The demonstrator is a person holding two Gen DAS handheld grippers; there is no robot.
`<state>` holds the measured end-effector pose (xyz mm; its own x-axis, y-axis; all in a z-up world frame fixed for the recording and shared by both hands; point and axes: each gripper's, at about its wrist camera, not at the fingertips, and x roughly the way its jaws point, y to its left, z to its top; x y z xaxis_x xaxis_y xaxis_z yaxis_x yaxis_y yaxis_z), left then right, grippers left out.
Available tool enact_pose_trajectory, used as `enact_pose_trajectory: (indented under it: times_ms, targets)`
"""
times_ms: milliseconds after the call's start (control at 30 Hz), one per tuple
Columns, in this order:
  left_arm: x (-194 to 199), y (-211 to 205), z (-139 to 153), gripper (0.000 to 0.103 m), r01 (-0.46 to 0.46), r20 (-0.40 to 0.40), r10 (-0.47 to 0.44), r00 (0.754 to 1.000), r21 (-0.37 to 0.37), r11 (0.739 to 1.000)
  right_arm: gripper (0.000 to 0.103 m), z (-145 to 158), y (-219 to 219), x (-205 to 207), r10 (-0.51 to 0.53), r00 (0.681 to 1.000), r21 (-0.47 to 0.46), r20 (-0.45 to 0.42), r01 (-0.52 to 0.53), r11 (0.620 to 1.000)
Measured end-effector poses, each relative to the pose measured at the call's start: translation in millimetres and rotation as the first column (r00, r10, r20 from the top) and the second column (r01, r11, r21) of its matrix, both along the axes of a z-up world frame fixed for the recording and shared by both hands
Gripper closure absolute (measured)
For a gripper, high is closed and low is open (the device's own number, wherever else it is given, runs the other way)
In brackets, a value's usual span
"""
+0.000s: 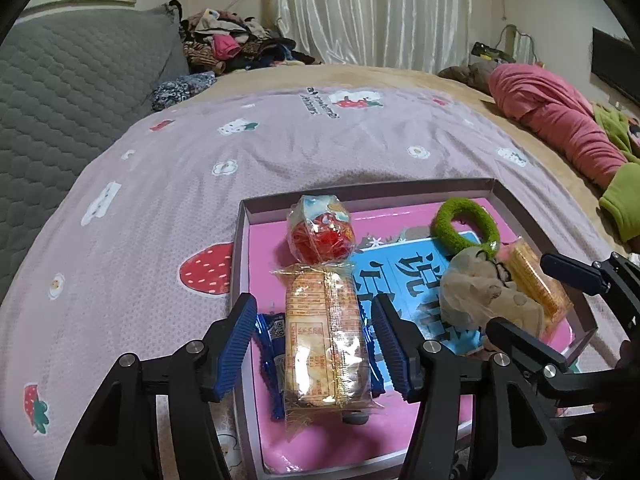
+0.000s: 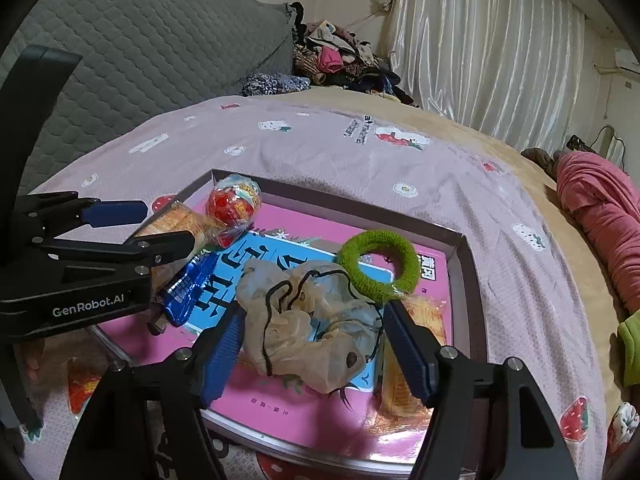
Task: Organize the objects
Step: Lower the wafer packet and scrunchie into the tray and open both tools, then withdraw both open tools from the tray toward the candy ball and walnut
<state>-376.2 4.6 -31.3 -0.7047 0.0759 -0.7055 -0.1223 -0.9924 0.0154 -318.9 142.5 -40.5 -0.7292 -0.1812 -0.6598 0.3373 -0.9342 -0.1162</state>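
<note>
Two grippers: I had both over the shallow box, my landmark for everything below.
Left gripper: its jaws stood apart on either side of the orange cracker pack; I could not tell whether the blue pads touched the wrapper.
Right gripper: its jaws were spread wide around the crumpled beige pouch with the black drawstring, no pad clearly pressing it.
Box: it lay flat on the bed, a pink and blue printed sheet lining its floor.
Cracker pack: it lay lengthwise along the box's left side, on top of a blue foil packet.
Red ball: wrapped in clear film, it sat at the box's far left corner, touching the cracker pack's far end.
Green hair tie: it rested near the box's far right corner, just behind the pouch.
Second cracker pack: it lay along the box's right wall, beside the pouch.
Surface: a pink bedspread printed with strawberries and flowers ran under and all around the box, a tan blanket beyond it.
Room: a grey quilted headboard stood left of the box, a heap of clothes and white curtains far behind it, a pink garment to its right.
</note>
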Motion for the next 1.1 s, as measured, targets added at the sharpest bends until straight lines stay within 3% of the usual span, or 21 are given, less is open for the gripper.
enact_pose_trajectory:
  times_ms: [100,667,1100]
  targets:
    - [4,-3,6,0.024,-0.009,-0.015,0.009,1.0,0.003,1.0,0.029,6,1,3,-0.004,1.0,-0.001,-0.013,0.004,1.0]
    - [53,-11,53,0.022,-0.025,-0.102,0.027,0.994,0.018,1.0,0.016,65,11,48,-0.047,0.991,-0.039,-0.122,0.042,0.998]
    - [123,-20,80,0.018,-0.058,-0.11,0.061,0.992,0.029,0.998,0.014,94,23,115,-0.067,0.992,-0.085,-0.109,0.058,0.995]
